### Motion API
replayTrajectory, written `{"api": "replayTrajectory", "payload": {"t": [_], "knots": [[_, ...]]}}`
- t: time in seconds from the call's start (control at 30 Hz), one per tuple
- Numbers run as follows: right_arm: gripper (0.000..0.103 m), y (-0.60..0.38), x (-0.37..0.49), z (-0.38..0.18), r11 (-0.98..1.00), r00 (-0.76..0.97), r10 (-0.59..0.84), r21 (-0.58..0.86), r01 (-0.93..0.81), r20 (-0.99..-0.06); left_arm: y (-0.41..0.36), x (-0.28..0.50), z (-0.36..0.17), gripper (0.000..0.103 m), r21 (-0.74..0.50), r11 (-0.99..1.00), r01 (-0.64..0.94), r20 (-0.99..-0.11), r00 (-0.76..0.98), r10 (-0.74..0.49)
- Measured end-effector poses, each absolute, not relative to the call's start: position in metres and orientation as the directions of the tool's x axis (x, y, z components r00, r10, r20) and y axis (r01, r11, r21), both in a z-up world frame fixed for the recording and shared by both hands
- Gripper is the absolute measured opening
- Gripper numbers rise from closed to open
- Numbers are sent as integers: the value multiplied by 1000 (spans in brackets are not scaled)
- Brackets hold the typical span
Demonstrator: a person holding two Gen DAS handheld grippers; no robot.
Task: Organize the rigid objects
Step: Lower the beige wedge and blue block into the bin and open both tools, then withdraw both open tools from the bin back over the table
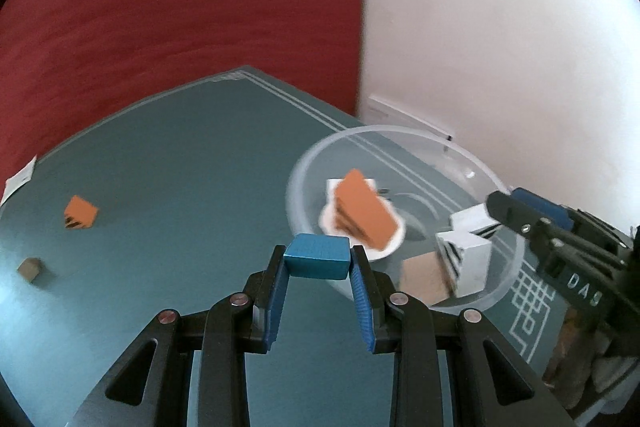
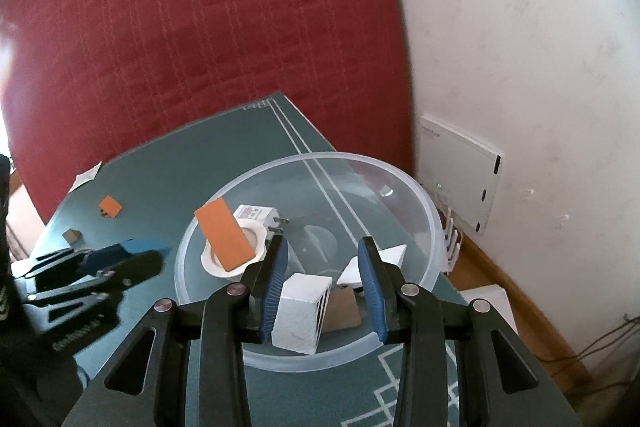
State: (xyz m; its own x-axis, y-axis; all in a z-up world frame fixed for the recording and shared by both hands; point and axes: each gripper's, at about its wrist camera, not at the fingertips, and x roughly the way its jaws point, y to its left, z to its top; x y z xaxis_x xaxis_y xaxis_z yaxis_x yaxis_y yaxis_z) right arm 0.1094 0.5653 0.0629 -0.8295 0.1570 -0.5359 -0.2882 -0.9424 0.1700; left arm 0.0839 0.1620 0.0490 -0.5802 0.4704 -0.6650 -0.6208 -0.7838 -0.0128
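**Blue block in the left grip, bowl filling up**

Blue block (image 1: 316, 255) sits pinched between the left gripper (image 1: 318, 259) fingertips in the left wrist view, lifted above the teal table (image 1: 160, 187), just beside the near rim of the clear plastic bowl (image 1: 472, 159). Inside that bowl: an orange slab (image 1: 362, 213) leaning on a white ring (image 1: 394, 245), a white striped block (image 1: 466, 263) and a tan piece (image 1: 422, 277). Out on the table to the left lie a small orange block (image 1: 80, 213) and a small brown cube (image 1: 29, 267), well apart from the bowl. The right gripper (image 1: 520, 211) pokes in over the bowl's right rim.

Over to the right wrist view: the right gripper (image 2: 322, 259) hangs over the bowl (image 2: 432, 211), its fingers standing apart with nothing pinched; a white block (image 2: 302, 311) lies below between them, against the left finger. The orange slab (image 2: 224, 233) tilts across the white ring (image 2: 210, 263), a white plug adapter (image 2: 256, 215) behind it. At far left the left gripper (image 2: 120, 259) carries the blue block (image 2: 140, 246).
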Motion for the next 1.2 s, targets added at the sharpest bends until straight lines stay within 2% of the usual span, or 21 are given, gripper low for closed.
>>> {"api": "replayTrajectory", "payload": {"t": [0.27, 0.33, 0.37, 0.4, 0.67, 0.8, 0.9, 0.97, 1.2], "knots": [[38, 570, 110, 63, -941, -827, 148, 180, -286, -542, 176, 83, 47, 34, -13, -742, -671, -669, -545, 505], [38, 569, 111, 63, -941, -827, 150, 179, -288, -541, 173, 81, 45, 55, -27, -755, -655, -677, -543, 496], [38, 569, 111, 63, -941, -827, 150, 180, -288, -542, 170, 80, 44, 75, -30, -761, -648, -675, -548, 494], [38, 569, 110, 63, -941, -827, 149, 179, -287, -542, 164, 80, 43, 77, -29, -771, -637, -665, -563, 490], [38, 570, 110, 61, -942, -823, 150, 174, -287, -547, 142, 81, 37, 78, -6, -803, -595, -664, -598, 449], [38, 570, 111, 60, -942, -820, 150, 172, -288, -552, 140, 80, 35, 90, 0, -819, -574, -662, -614, 430], [43, 570, 110, 60, -942, -817, 149, 173, -289, -557, 139, 77, 32, 96, 2, -832, -555, -661, -625, 415], [48, 569, 111, 60, -941, -818, 151, 173, -292, -555, 137, 69, 29, 98, 8, -842, -540, -660, -635, 401], [49, 567, 111, 57, -941, -817, 152, 170, -291, -556, 137, 59, 27, 101, 22, -866, -499, -664, -655, 361]]}}
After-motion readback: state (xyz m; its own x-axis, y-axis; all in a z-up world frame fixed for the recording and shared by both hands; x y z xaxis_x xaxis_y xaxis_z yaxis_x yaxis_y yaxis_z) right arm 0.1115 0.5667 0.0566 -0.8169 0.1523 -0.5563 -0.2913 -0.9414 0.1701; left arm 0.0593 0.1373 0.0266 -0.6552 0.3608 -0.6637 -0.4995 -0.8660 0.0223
